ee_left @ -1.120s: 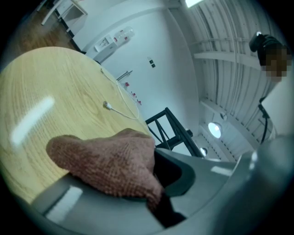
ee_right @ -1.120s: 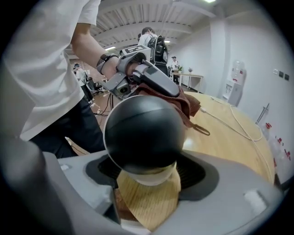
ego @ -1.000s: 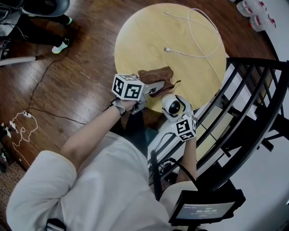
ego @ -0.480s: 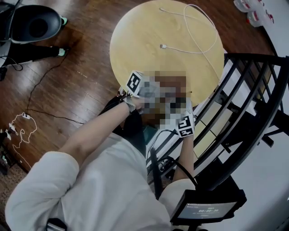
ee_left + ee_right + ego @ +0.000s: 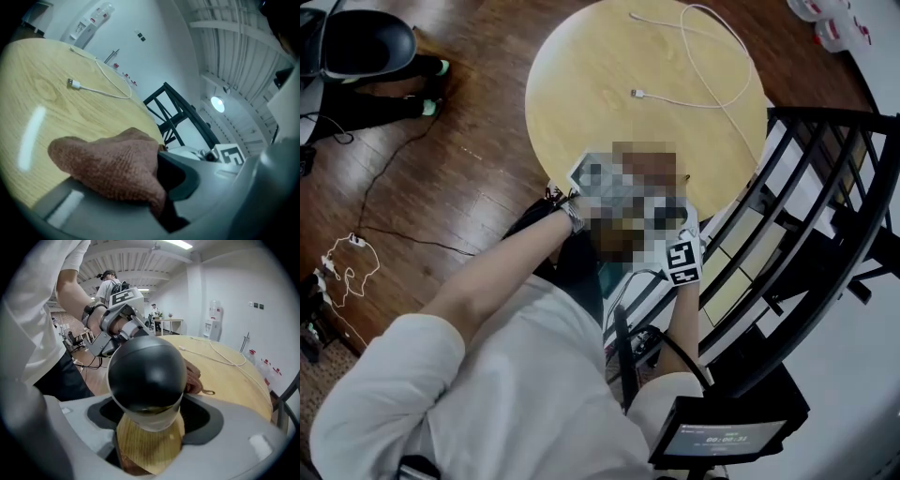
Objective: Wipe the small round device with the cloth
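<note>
The small round device (image 5: 147, 373), a white ball with a glossy black face, sits between the jaws of my right gripper (image 5: 148, 420), which is shut on it just above the round wooden table's (image 5: 609, 56) near edge. My left gripper (image 5: 124, 187) is shut on the brown knitted cloth (image 5: 110, 164). The cloth (image 5: 193, 377) bunches right behind the device; I cannot tell whether they touch. In the left gripper view the device's white shell (image 5: 187, 152) shows just past the cloth. In the head view a mosaic patch hides both sets of jaws; only the right marker cube (image 5: 682, 262) is plain.
A white charging cable (image 5: 712, 94) loops over the far half of the table. A black metal railing (image 5: 825, 187) stands close on the right. Floor cables (image 5: 356, 253) and a dark chair (image 5: 366, 42) are at the left. A small screen (image 5: 727, 436) sits below.
The left gripper has carried the cloth right, from beside the device to close against it. The right gripper has stayed near the table edge with the device.
</note>
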